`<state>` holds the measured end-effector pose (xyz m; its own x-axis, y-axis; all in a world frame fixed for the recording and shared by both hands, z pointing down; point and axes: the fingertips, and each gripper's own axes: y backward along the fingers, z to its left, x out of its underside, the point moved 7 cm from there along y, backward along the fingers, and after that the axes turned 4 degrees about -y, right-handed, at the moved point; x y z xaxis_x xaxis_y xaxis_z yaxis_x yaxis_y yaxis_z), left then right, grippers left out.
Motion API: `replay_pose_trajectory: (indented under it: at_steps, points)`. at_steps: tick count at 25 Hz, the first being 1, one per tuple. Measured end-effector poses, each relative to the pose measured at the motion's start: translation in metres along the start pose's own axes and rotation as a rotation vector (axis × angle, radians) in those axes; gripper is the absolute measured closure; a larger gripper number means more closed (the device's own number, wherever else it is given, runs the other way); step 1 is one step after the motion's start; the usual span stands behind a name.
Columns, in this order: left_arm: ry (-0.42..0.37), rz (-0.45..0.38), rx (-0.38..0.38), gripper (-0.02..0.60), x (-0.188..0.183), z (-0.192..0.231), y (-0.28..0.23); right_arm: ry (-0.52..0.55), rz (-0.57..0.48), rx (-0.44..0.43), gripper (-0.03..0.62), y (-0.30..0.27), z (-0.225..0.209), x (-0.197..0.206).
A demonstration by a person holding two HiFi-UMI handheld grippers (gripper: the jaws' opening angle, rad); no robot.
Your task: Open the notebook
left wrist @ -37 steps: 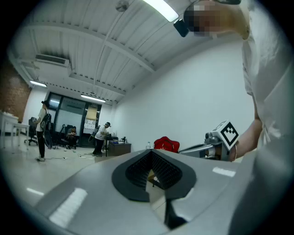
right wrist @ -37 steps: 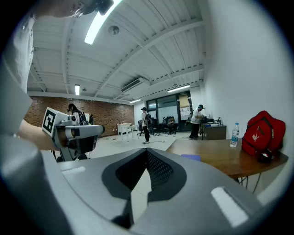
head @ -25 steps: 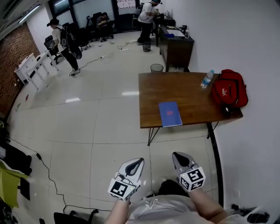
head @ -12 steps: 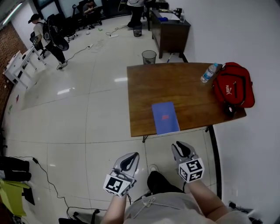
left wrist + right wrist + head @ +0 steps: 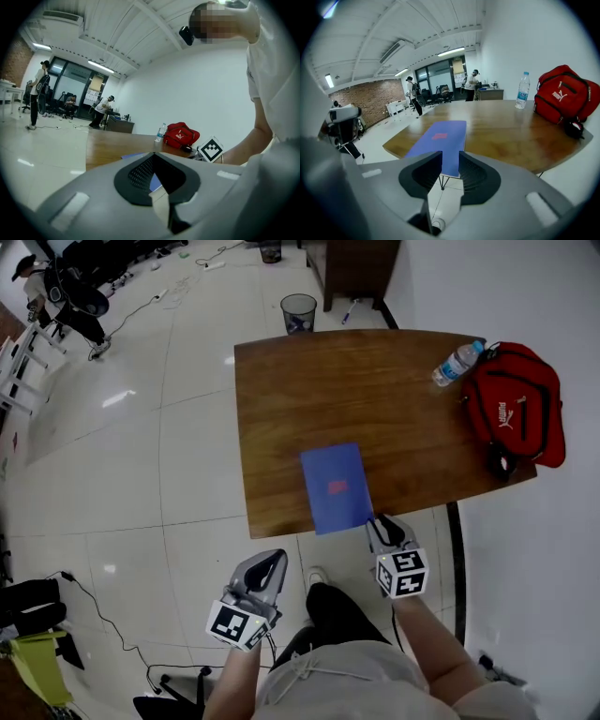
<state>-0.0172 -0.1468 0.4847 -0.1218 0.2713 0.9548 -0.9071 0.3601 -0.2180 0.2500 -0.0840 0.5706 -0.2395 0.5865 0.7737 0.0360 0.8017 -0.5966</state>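
The notebook (image 5: pixel 335 487) is lying closed, blue cover up, at the near edge of the wooden table (image 5: pixel 281 399), and its near end appears to be projecting just past that edge. The cover is not yet being lifted, so the step in hand is judged to be the reach, before any contact. The right gripper (image 5: pixel 382 524) is hovering just beside the notebook's near right corner, apart from it. Its jaws are opening, and the right gripper view is showing only floor and the notebook (image 5: pixel 440 138) beyond the gap, with nothing between the pads. The left gripper (image 5: pixel 270 565) is hanging lower and to the left, off the table, and its jaws are standing closed on nothing. The next move probably calls for sliding one open jaw under the cover's free edge while leaving the pages below. The left gripper may be needed to hold the notebook down so that it is not slipping off the edge.
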Motion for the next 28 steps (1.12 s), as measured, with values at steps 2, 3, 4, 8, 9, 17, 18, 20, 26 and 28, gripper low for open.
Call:
replay_pose_trajectory:
  at_steps: [2, 3, 4, 8, 9, 17, 18, 20, 26, 28]
  points:
    - [0.020, 0.018, -0.002, 0.577, 0.007, 0.004, -0.007, -0.040, 0.031, 0.017, 0.491, -0.008, -0.008, 0.009]
    - [0.029, 0.027, -0.003, 0.577, 0.011, 0.006, -0.010, -0.062, 0.047, 0.021, 0.491, -0.012, -0.011, 0.015]
    - [0.037, 0.036, -0.005, 0.577, 0.015, 0.007, -0.012, -0.080, 0.061, 0.024, 0.491, -0.014, -0.013, 0.020]
    - [0.061, 0.060, -0.006, 0.577, 0.027, 0.011, -0.019, -0.113, 0.068, 0.025, 0.499, -0.019, -0.013, 0.030]
    - [0.064, 0.063, -0.004, 0.577, 0.029, 0.011, -0.020, -0.117, 0.064, 0.026, 0.503, -0.019, -0.013, 0.030]
    - [0.045, 0.063, 0.024, 0.577, 0.027, 0.009, -0.027, -0.084, 0.072, 0.054, 0.562, -0.014, -0.015, 0.024]
    - [0.022, 0.060, 0.027, 0.577, 0.024, 0.007, -0.028, -0.077, 0.069, 0.053, 0.563, -0.013, -0.015, 0.022]
    - [-0.018, 0.051, 0.038, 0.577, 0.017, 0.002, -0.028, -0.070, 0.055, 0.053, 0.567, -0.010, -0.014, 0.016]
    - [-0.031, 0.002, 0.040, 0.577, 0.004, -0.005, -0.011, -0.056, -0.033, 0.032, 0.583, 0.014, 0.005, -0.015]
    - [-0.036, -0.016, 0.028, 0.577, 0.000, -0.005, -0.002, -0.047, -0.065, 0.010, 0.585, 0.021, 0.017, -0.027]
